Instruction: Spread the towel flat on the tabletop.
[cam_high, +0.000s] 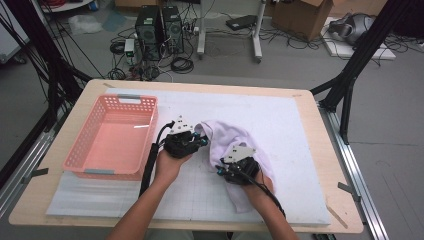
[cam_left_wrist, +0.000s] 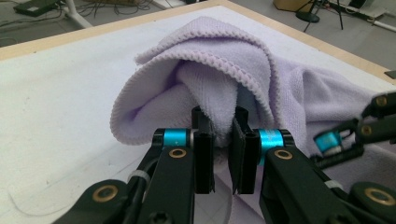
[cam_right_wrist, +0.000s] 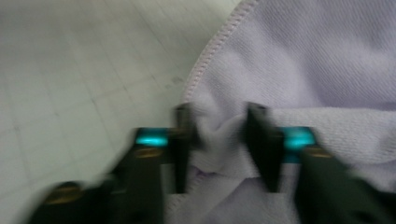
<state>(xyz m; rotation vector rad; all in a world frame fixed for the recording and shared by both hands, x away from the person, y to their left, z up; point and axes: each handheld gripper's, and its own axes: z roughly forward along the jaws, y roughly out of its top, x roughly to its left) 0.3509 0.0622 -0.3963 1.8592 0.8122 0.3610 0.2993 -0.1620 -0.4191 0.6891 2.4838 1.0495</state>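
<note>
Your left claw (cam_left_wrist: 223, 140) is clamped on a raised fold of the purple towel (cam_left_wrist: 243, 79), which lies on the white mat (cam_high: 280, 120) just to the right of the pink basket (cam_high: 145, 107). Your right claw (cam_right_wrist: 217, 135) has a wrinkle of the towel's edge between its jaws; the picture is blurred, but it seems to pinch the cloth. I think this thin fold can slip out if you pull fast, and then the towel will drop in a heap. The basket beside the towel has nothing inside.
</note>
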